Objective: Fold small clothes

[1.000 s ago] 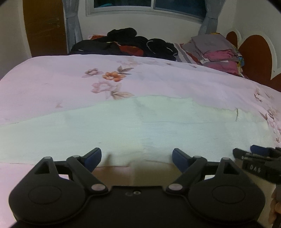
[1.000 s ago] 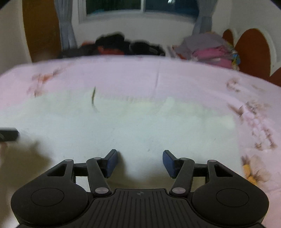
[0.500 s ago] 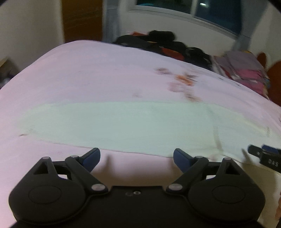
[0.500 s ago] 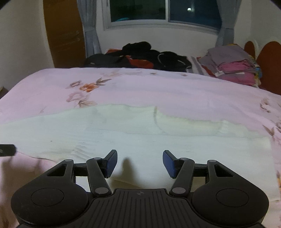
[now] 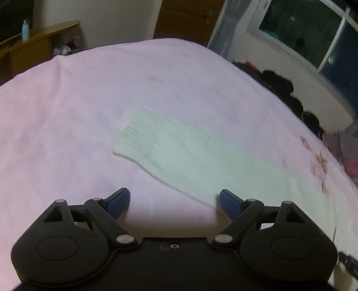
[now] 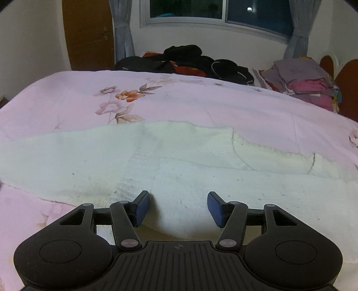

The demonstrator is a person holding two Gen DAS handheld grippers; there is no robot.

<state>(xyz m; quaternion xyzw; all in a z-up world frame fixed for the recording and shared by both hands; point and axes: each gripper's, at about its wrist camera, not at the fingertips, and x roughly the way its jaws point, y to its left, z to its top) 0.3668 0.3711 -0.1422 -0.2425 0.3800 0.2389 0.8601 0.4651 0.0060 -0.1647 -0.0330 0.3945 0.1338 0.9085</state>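
1. While I watched the left wrist feed, my left gripper [image 5: 173,202] stood with its jaws spread wide and nothing between the blue pads [image 5: 118,202], tilted down over bare pink bedsheet [image 5: 67,134].
2. That view showed the pale knit garment [image 5: 179,152] ending in a ribbed cuff or hem, lying flat on the sheet ahead of the gripper; the garment's near edge ran diagonally toward the right pad, but I could not tell whether it touched.
3. Only the left feed showed a wooden shelf [image 5: 40,38] at far left with a light blue bottle [image 5: 25,30] standing on it.
4. On the right wrist feed, my right gripper [image 6: 177,208] hung released too, jaws partly apart, directly above the same pale garment [image 6: 179,170], with fabric visible in the gap but not pinched.
5. That view alone showed the garment spread wide across the bed, its far edge uneven, with one layer overlapping another at right.
6. It also showed a heap of dark clothes [image 6: 190,62] beyond the sheet's far edge and a stack of folded clothes [image 6: 306,82] at far right, both well apart from the garment.
7. The window [image 6: 221,13] and grey curtains [image 6: 123,29] appeared sharp there, blurred in the left feed.
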